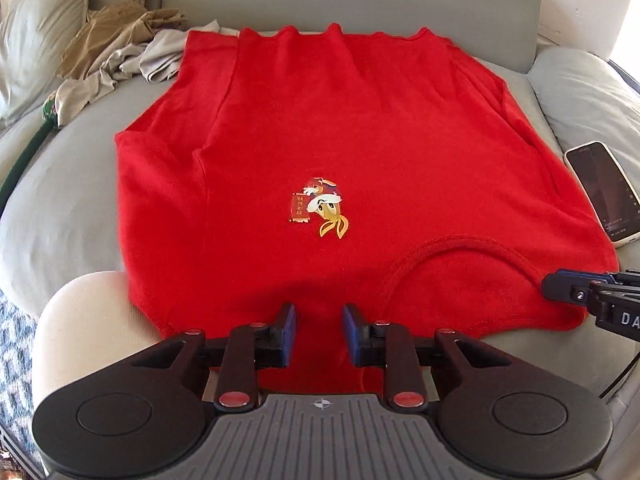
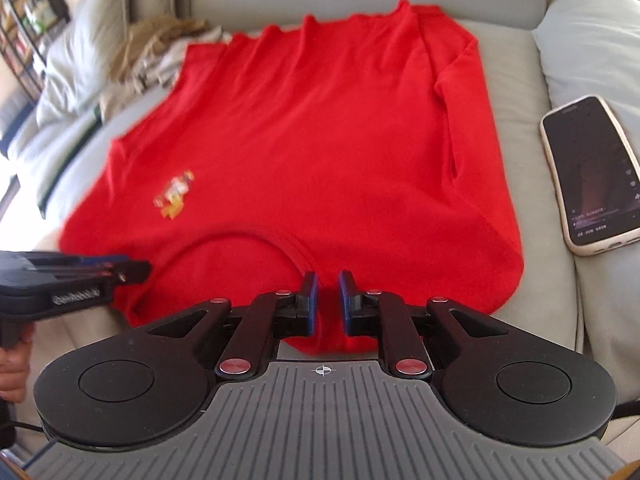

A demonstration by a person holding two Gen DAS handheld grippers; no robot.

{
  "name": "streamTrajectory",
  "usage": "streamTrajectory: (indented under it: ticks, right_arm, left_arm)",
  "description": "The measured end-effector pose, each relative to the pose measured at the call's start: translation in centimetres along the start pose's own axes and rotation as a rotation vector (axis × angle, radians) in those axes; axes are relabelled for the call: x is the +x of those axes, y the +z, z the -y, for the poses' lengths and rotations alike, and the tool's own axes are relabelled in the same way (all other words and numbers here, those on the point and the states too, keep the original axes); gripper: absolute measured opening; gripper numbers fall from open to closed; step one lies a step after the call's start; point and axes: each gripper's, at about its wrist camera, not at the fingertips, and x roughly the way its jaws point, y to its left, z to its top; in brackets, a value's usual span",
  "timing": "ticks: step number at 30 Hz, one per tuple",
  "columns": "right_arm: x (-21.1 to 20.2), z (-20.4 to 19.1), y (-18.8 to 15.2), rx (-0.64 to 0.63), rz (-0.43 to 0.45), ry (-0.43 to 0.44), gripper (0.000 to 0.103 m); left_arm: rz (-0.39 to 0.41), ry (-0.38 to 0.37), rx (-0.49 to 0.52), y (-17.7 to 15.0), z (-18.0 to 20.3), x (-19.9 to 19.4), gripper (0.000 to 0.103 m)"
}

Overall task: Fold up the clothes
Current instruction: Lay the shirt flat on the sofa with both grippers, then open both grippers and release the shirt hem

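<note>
A red T-shirt [image 1: 320,132] with a small cartoon print [image 1: 320,210] lies spread flat on a grey sofa seat, collar [image 1: 452,246] nearest me, hem at the back. It also shows in the right wrist view [image 2: 320,128]. My left gripper [image 1: 319,320] is open, its jaws a little apart over the shirt's near shoulder edge, left of the collar. My right gripper [image 2: 328,292] is open with a narrow gap, over the near edge just right of the collar [image 2: 240,240]. Neither one holds cloth. Each gripper shows in the other's view, the right one [image 1: 560,286] and the left one [image 2: 132,272].
A phone [image 1: 604,192] in a pale case lies on the seat right of the shirt, also in the right wrist view [image 2: 592,176]. Crumpled tan and grey clothes [image 1: 132,48] are piled at the back left. Cushions [image 1: 592,92] flank the seat. A pale knee [image 1: 84,320] is at the front left.
</note>
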Motion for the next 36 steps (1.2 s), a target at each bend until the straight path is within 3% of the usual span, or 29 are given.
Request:
streamTrajectory:
  ticks: [9, 13, 17, 19, 21, 25, 26, 27, 29, 33, 36]
  right_arm:
    - [-0.9, 0.5, -0.9, 0.017, -0.043, 0.01, 0.017]
    - [-1.8, 0.8, -1.6, 0.049, -0.066, 0.018, 0.018]
    - [-3.9, 1.3, -1.8, 0.085, -0.09, 0.038, 0.025]
    - [-5.2, 1.1, -1.5, 0.058, -0.028, 0.032, 0.027]
    - [-5.9, 0.9, -0.9, 0.029, 0.026, 0.03, 0.036]
    - [-4.1, 0.5, 0.4, -0.002, 0.034, 0.02, 0.03]
    - [-3.4, 0.3, 0.5, -0.009, 0.024, 0.026, 0.023]
    - [-2.7, 0.2, 0.7, -0.017, 0.014, 0.032, 0.022]
    - [-0.9, 0.0, 0.4, -0.009, -0.078, 0.021, 0.022]
    - [-3.2, 1.2, 1.1, 0.045, -0.068, 0.083, 0.025]
    - [-6.4, 2.7, 2.9, 0.08, -0.008, 0.124, 0.028]
  left_arm:
    - [-0.065, -0.008, 0.022, -0.8, 0.2, -0.1, 0.024]
    - [-0.134, -0.014, 0.025, -1.5, 0.1, -0.5, 0.021]
    - [-0.065, -0.036, 0.026, -1.3, 0.2, -2.5, 0.022]
    - [-0.022, -0.05, 0.027, -0.9, 0.4, -3.2, 0.022]
    - [0.018, -0.071, 0.029, 0.0, 0.8, -3.2, 0.022]
    - [0.043, -0.113, 0.087, 1.9, 3.2, -1.3, 0.022]
    - [0.027, -0.116, 0.097, 2.0, 3.5, -1.0, 0.022]
    - [0.003, -0.117, 0.107, 2.0, 3.8, -0.6, 0.022]
    - [-0.044, -0.119, 0.126, 2.0, 4.3, 0.0, 0.023]
    - [-0.079, -0.145, 0.139, 2.6, 4.0, -1.0, 0.03]
    - [-0.016, -0.151, 0.095, 4.4, 2.8, -2.9, 0.03]
